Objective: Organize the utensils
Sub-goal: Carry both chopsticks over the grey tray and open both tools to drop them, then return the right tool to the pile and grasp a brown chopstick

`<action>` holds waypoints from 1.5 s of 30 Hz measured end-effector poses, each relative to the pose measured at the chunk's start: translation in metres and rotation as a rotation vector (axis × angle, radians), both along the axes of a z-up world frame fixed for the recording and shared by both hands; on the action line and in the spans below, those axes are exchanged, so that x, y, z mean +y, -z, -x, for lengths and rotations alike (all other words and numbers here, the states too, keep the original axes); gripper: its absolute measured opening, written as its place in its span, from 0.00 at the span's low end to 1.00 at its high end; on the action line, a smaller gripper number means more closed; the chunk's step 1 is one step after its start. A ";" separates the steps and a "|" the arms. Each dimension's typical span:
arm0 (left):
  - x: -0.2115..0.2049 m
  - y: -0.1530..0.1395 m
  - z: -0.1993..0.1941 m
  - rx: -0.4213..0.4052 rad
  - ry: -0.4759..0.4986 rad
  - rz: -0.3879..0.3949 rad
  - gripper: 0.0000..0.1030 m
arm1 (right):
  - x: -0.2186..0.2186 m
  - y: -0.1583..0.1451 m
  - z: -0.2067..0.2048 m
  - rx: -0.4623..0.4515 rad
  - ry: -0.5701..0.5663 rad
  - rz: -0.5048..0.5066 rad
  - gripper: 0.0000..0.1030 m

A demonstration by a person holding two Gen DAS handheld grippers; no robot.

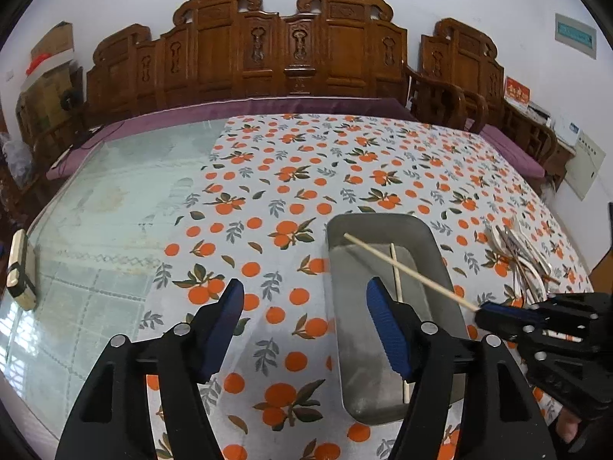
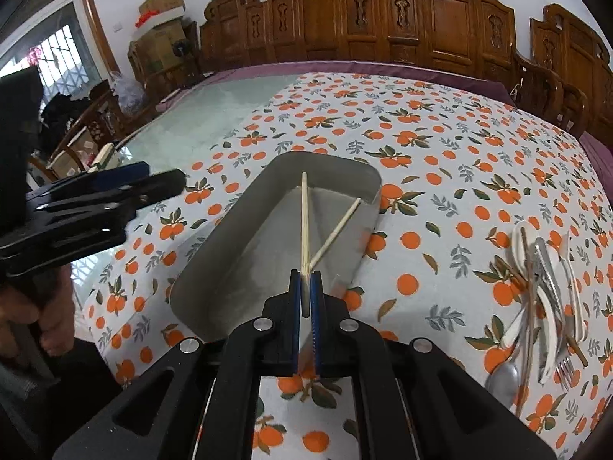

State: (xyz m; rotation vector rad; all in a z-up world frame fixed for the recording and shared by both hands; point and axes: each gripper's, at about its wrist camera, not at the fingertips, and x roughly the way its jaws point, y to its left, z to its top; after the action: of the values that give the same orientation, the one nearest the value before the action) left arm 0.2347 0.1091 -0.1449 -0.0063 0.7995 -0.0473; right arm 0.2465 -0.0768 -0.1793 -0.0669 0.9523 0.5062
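Note:
A grey metal tray (image 1: 444, 268) (image 2: 230, 253) lies on the orange-print tablecloth. One wooden chopstick (image 1: 397, 280) (image 2: 339, 228) lies inside it. My right gripper (image 2: 305, 281) (image 1: 484, 310) is shut on a second chopstick (image 2: 305, 222) (image 1: 406, 268) and holds it over the tray. My left gripper (image 1: 304, 299) (image 2: 168, 184) is open and empty, above the tray's left rim. A pile of spoons, forks and chopsticks (image 2: 544, 299) (image 1: 525, 260) lies to the right of the tray.
A bare glass tabletop (image 1: 107, 207) lies left of the cloth, with a small block (image 1: 21, 268) at its edge. Carved wooden chairs (image 1: 283, 50) line the far side. Boxes (image 2: 161, 27) stand at the back left.

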 end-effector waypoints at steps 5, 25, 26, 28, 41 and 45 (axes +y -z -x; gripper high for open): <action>0.007 -0.003 0.002 -0.008 -0.008 0.016 0.62 | 0.014 0.008 -0.005 0.023 -0.001 -0.001 0.06; -0.006 -0.007 0.006 -0.028 0.018 0.021 0.64 | -0.012 -0.003 0.002 0.033 -0.054 -0.132 0.23; -0.011 -0.007 0.007 -0.030 0.026 0.020 0.68 | -0.020 -0.007 0.005 0.015 -0.049 -0.121 0.23; -0.020 -0.007 0.009 -0.034 0.047 0.020 0.70 | -0.037 -0.014 0.009 -0.012 -0.040 -0.103 0.23; -0.101 -0.002 0.024 -0.041 0.175 0.019 0.74 | -0.177 -0.008 0.011 -0.065 0.095 0.070 0.22; -0.119 0.003 0.025 -0.032 0.199 0.006 0.74 | -0.188 0.012 0.008 -0.031 0.117 0.082 0.22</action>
State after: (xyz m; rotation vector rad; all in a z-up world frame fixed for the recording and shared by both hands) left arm 0.2100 -0.0099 -0.1482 0.0681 0.7661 -0.2373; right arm 0.2388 -0.2646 -0.1915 -0.0921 0.9404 0.3572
